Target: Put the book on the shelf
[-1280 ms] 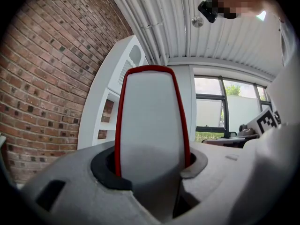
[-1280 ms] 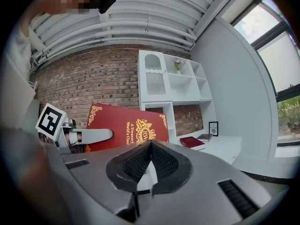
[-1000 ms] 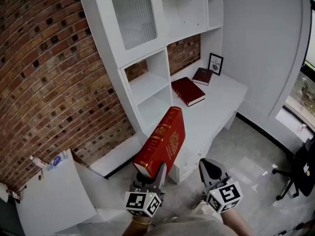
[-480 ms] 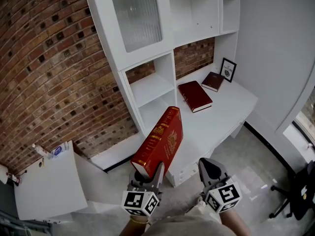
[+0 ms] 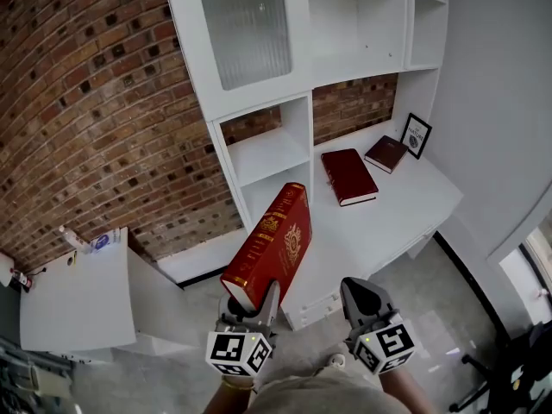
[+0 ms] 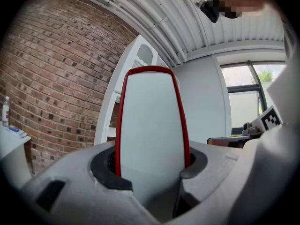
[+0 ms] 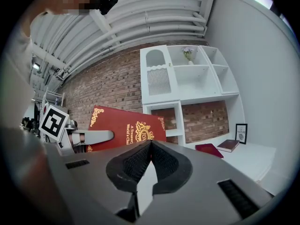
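Observation:
A thick red book (image 5: 267, 247) with gold print stands tilted, low end gripped. My left gripper (image 5: 253, 300) is shut on that end, below and in front of the white shelf unit (image 5: 267, 149). In the left gripper view the book's white page edge (image 6: 151, 125) fills the gap between the jaws of the left gripper (image 6: 150, 165). My right gripper (image 5: 355, 290) is beside it on the right, apart from the book, jaws closed and nothing in them. In the right gripper view the right gripper (image 7: 150, 144) points at the book's cover (image 7: 124, 128) and the shelf unit (image 7: 161, 107).
Two dark red books (image 5: 349, 177) (image 5: 386, 153) lie on the white desk (image 5: 405, 214), with a small framed picture (image 5: 417, 134) at its back corner. A white side table (image 5: 73, 296) with a bottle (image 5: 73, 240) stands left against the brick wall (image 5: 95, 128).
The shelf unit and desk have slid to the right in the head view. Both grippers have drifted slightly left and down, the book still in the left one.

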`<state>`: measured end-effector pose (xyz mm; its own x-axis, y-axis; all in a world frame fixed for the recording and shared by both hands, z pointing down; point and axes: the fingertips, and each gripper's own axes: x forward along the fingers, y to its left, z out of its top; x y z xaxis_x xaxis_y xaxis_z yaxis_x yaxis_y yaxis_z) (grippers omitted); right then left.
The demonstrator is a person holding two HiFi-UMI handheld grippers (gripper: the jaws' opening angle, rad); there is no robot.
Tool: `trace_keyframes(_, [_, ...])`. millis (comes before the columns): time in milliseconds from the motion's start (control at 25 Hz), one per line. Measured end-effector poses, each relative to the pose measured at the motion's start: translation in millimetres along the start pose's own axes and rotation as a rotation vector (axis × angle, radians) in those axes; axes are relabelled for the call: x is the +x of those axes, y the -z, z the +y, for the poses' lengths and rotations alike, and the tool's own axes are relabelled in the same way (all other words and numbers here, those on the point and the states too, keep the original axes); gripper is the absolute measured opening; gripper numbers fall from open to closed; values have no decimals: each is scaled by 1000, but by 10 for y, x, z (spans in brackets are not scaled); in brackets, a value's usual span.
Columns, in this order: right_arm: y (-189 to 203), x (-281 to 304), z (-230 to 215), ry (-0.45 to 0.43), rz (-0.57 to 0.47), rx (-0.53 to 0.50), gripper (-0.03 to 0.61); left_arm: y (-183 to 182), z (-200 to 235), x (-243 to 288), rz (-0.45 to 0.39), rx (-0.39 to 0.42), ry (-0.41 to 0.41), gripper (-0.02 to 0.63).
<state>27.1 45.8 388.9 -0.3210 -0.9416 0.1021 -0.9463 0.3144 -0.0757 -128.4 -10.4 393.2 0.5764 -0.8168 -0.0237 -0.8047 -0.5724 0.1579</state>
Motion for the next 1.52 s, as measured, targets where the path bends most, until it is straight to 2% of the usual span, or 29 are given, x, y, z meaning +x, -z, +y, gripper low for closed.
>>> trace_keyframes(440, [29, 68, -372, -120, 5, -40, 6, 46, -206, 210, -39, 15, -108, 236])
trace_keyframes(920, [15, 120, -612, -219, -30, -7, 6, 58, -328, 333, -53, 32, -199, 236])
trace_keyframes(1520, [-4, 177, -734, -195, -22, 4, 6, -45, -116, 515, -62, 61, -239, 236])
